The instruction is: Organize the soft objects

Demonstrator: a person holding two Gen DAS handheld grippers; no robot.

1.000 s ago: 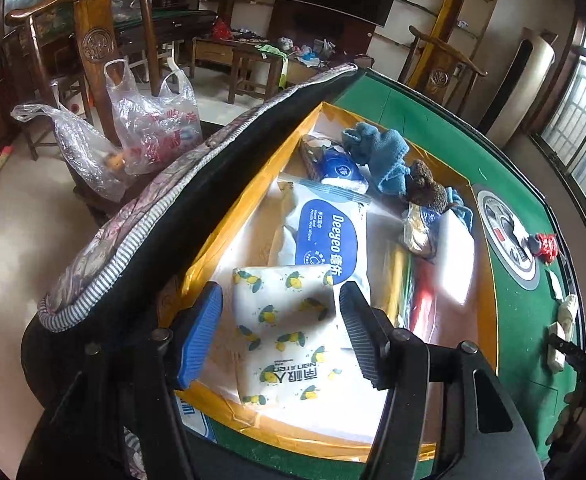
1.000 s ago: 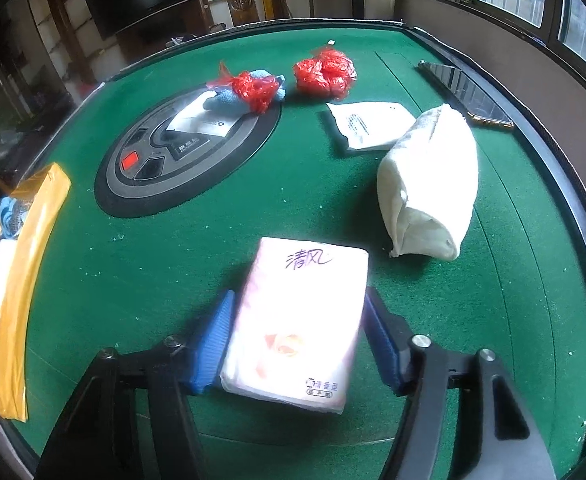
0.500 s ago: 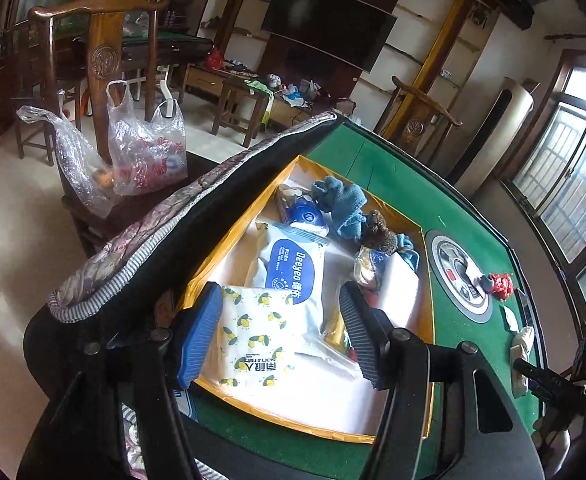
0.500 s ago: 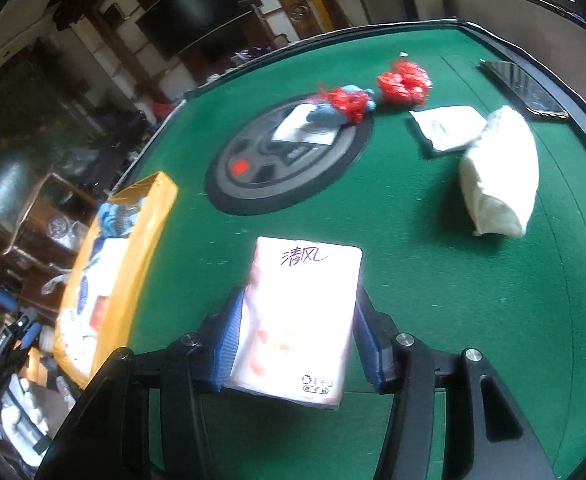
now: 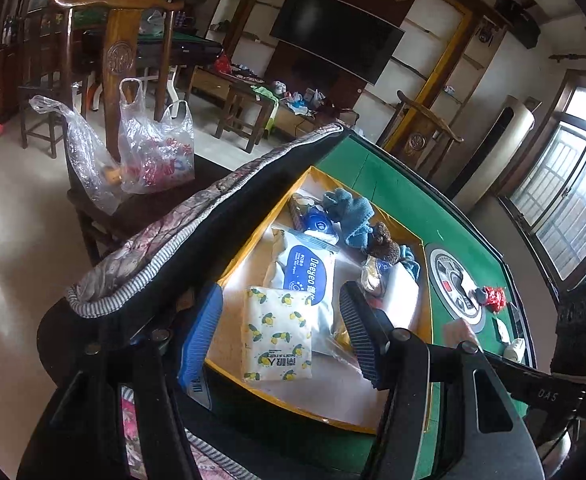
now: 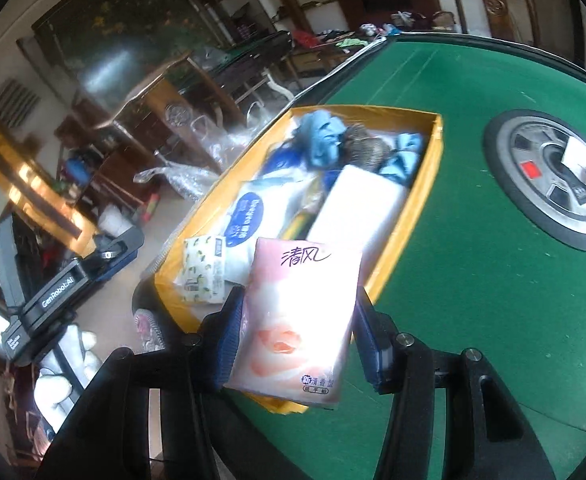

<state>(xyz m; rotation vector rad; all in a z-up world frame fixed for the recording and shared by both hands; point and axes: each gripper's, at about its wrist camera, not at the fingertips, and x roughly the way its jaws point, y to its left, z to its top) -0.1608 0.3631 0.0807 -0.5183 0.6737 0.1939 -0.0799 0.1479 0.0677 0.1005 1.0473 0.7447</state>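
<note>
Two grippers are at work over the yellow box (image 6: 421,216) on the green table (image 6: 473,280). The right gripper (image 6: 297,344) is clamped on a pink tissue pack (image 6: 297,320), pads pressing its long sides, carried above the box's near corner. It looks light and squashy with a slick film wrapper, so a mid-body pinch across the narrow width seems right; squeezing harder would only crush it. The left gripper (image 5: 277,336) hangs partly spread and empty above the lemon-print tissue pack (image 5: 277,336), which lies in the box beside a blue wipes pack (image 5: 305,276).
</note>
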